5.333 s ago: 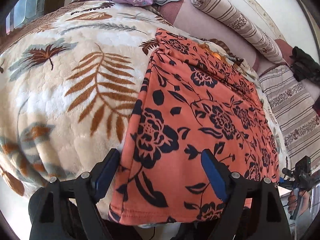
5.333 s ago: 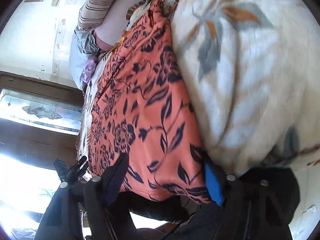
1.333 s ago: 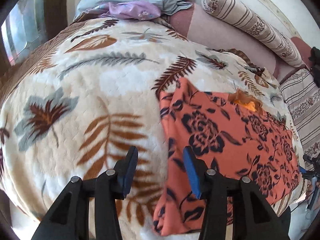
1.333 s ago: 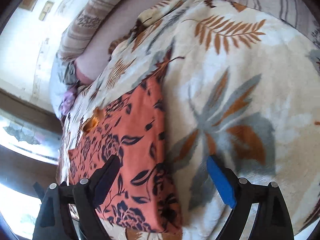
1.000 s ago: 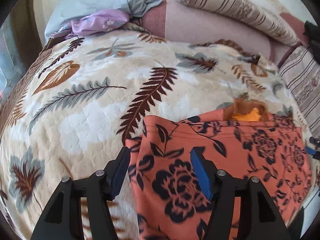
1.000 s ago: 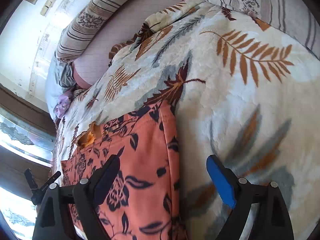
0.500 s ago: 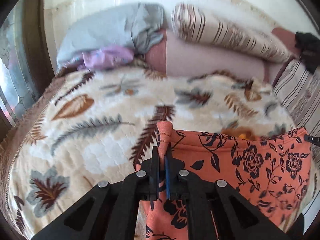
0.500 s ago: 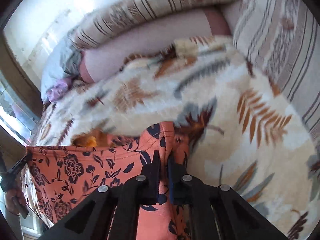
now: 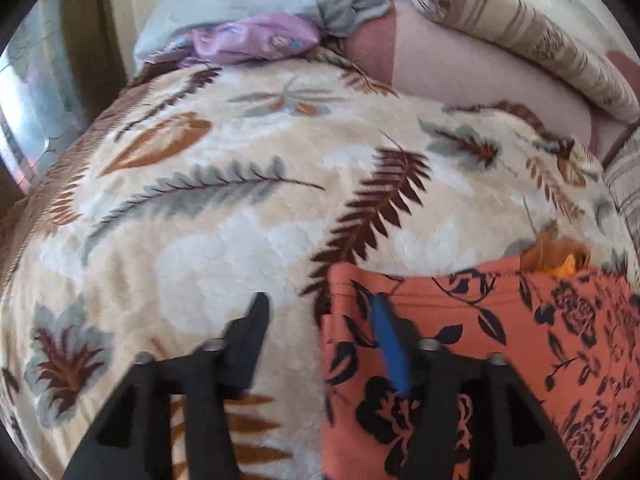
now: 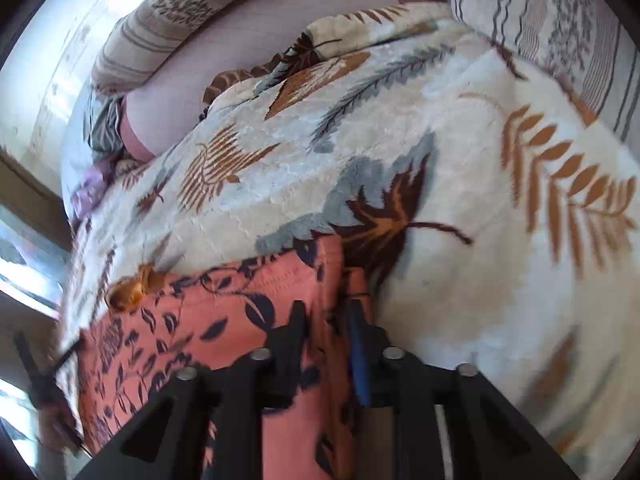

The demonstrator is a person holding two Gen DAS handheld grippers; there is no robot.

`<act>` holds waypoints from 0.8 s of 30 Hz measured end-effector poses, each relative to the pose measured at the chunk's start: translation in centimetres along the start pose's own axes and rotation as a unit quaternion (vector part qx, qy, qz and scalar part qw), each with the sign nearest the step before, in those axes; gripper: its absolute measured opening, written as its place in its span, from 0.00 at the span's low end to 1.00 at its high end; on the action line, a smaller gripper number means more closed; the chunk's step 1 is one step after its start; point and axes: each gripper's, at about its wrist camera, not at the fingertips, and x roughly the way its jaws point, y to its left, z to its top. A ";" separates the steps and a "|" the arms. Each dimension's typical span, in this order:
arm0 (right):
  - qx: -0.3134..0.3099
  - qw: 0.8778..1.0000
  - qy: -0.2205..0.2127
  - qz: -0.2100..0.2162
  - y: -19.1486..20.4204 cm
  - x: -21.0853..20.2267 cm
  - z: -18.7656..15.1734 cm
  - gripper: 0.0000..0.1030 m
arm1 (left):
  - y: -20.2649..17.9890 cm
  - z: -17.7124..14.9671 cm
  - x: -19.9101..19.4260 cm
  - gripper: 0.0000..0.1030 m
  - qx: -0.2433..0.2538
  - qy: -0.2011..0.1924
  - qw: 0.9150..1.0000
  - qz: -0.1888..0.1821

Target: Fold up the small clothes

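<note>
An orange garment with a black flower print (image 9: pixel 500 344) lies folded on a leaf-patterned blanket (image 9: pixel 208 216). In the left wrist view my left gripper (image 9: pixel 318 304) is open, its jaws astride the garment's near left corner and holding nothing. In the right wrist view the garment (image 10: pixel 224 320) fills the lower left, and my right gripper (image 10: pixel 326 312) is partly open, its jaws set on either side of the garment's right edge without clamping it. An orange tag or lining (image 9: pixel 560 260) sticks out at the garment's far edge.
A pile of grey and purple clothes (image 9: pixel 256 28) lies at the head of the bed. Striped bolsters (image 9: pixel 520 36) and a pink cushion (image 9: pixel 472 76) line the back. A striped pillow (image 10: pixel 560 28) sits at the right. A window is at the left.
Half a second ago both grippers were shut on the garment's corners and held them up. Now both have opened and the garment lies flat on the blanket.
</note>
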 end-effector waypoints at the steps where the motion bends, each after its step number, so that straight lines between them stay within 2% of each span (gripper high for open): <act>1: 0.002 1.000 -0.005 -0.021 -0.1 -0.9 -0.2 0.53 | 0.6 0.0 -1.5 0.56 -0.015 -0.010 1.000 0.001; 2: 0.015 1.000 -0.017 -0.018 -0.3 -2.4 -0.4 0.67 | 1.2 -0.2 -2.9 0.56 -0.027 -0.021 0.999 -0.009; 4: 0.039 0.998 -0.042 0.033 -0.2 -5.5 -1.3 0.66 | 1.5 -0.9 -5.8 0.56 -0.039 -0.042 0.998 -0.029; 7: 0.040 0.990 -0.053 0.128 2.1 -9.3 -3.9 0.68 | -0.1 -3.1 -9.8 0.62 -0.015 -0.056 0.997 -0.041; 9: 0.029 0.977 -0.032 0.209 4.2 -10.2 -6.5 0.77 | -1.7 -5.4 -11.8 0.79 -0.011 -0.057 0.997 -0.053; 11: 0.030 0.969 -0.008 0.245 5.0 -9.3 -9.0 0.81 | -3.2 -8.2 -12.2 0.86 -0.006 -0.050 0.996 -0.069; 12: 0.035 0.969 0.004 0.243 4.8 -8.2 -10.2 0.82 | -3.8 -9.5 -11.6 0.87 -0.002 -0.039 0.997 -0.071; 14: 0.075 0.980 0.047 0.179 2.8 -4.6 -12.7 0.82 | -4.6 -12.1 -8.3 0.87 0.019 0.041 0.998 -0.039; 15: 0.105 0.979 0.056 0.165 1.5 -3.6 -13.7 0.72 | -4.8 -13.2 -6.6 0.87 0.023 0.079 0.996 -0.022; 16: 0.126 0.975 0.029 0.178 0.6 -4.0 -14.2 0.69 | -5.0 -13.8 -6.3 0.87 0.033 0.059 0.998 -0.003; 17: 0.147 0.973 0.025 0.178 0.2 -5.0 -14.4 0.69 | -5.3 -14.1 -6.9 0.88 0.048 0.035 0.998 0.014; 19: 0.140 0.978 0.013 0.157 0.7 -6.7 -14.3 0.73 | -5.3 -14.1 -7.1 0.88 0.043 0.045 0.998 0.012; 21: 0.099 0.981 -0.020 0.163 1.6 -8.3 -14.1 0.80 | -5.2 -13.9 -6.8 0.88 0.038 0.050 0.998 0.012; 23: 0.096 0.981 -0.016 0.168 1.3 -7.5 -14.4 0.83 | -4.9 -13.9 -6.7 0.88 0.029 0.053 0.998 0.009; 24: 0.108 0.982 0.002 0.153 0.5 -6.3 -14.7 0.82 | -4.7 -14.0 -6.6 0.88 0.025 0.055 0.998 0.007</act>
